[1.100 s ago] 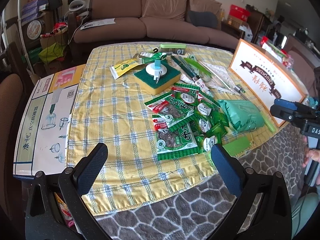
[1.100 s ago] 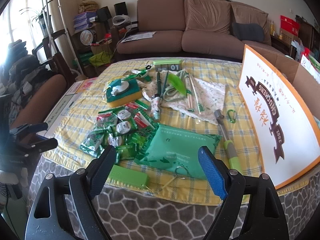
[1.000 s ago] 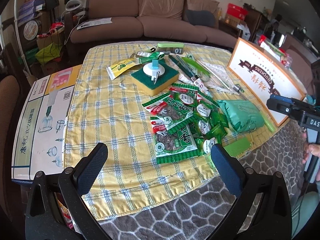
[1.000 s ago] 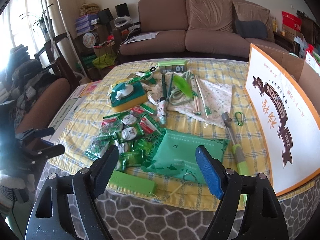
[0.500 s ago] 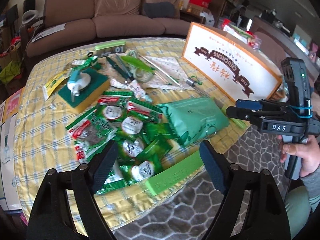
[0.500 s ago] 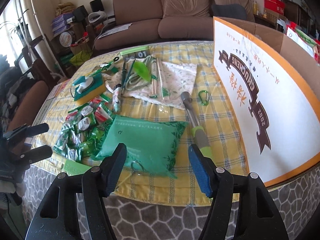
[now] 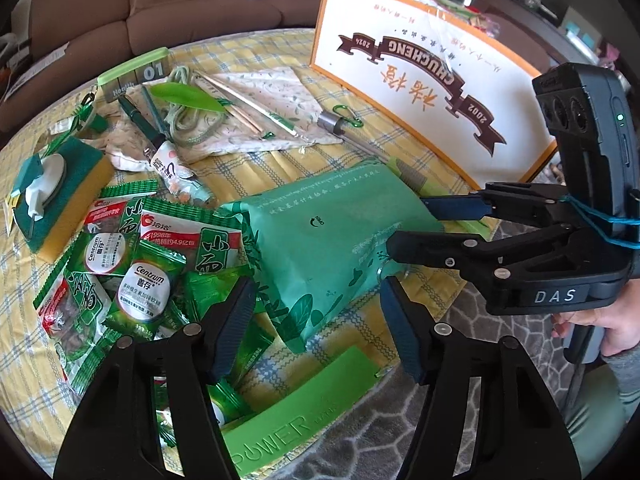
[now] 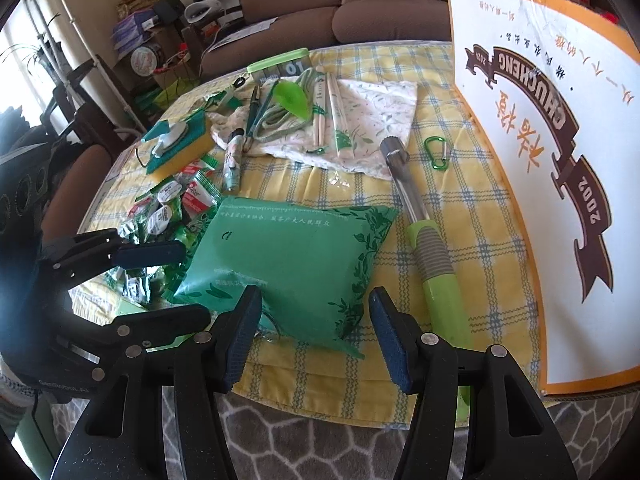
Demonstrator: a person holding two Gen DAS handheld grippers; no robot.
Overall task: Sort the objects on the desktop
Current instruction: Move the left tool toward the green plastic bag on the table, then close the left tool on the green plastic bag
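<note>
Yellow checked cloth [image 8: 492,248] covers the table, with a brown sofa [image 8: 320,4] behind. At its near edge a green soft pack [image 8: 288,256] is flanked by snack sachets [image 7: 132,264] and a green-handled tool [image 8: 432,256]. Both the left gripper [image 7: 316,320] and right gripper [image 8: 314,332] have just been closing, yet nothing is clamped; the pack's corner is framed between each pair of jaws.

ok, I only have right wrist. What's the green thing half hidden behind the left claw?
Observer: A flat green bar embossed POWER, lying just in front of the green pack.
Operator: Left claw gripping it?
Observer: No. The left claw is open. Its jaws have just been closing, but the pads press on nothing; the bar and the pack's corner only show between them.
Operator: Can't read the sachets here.
Observer: The round-faced sachets say Centrum.
</note>
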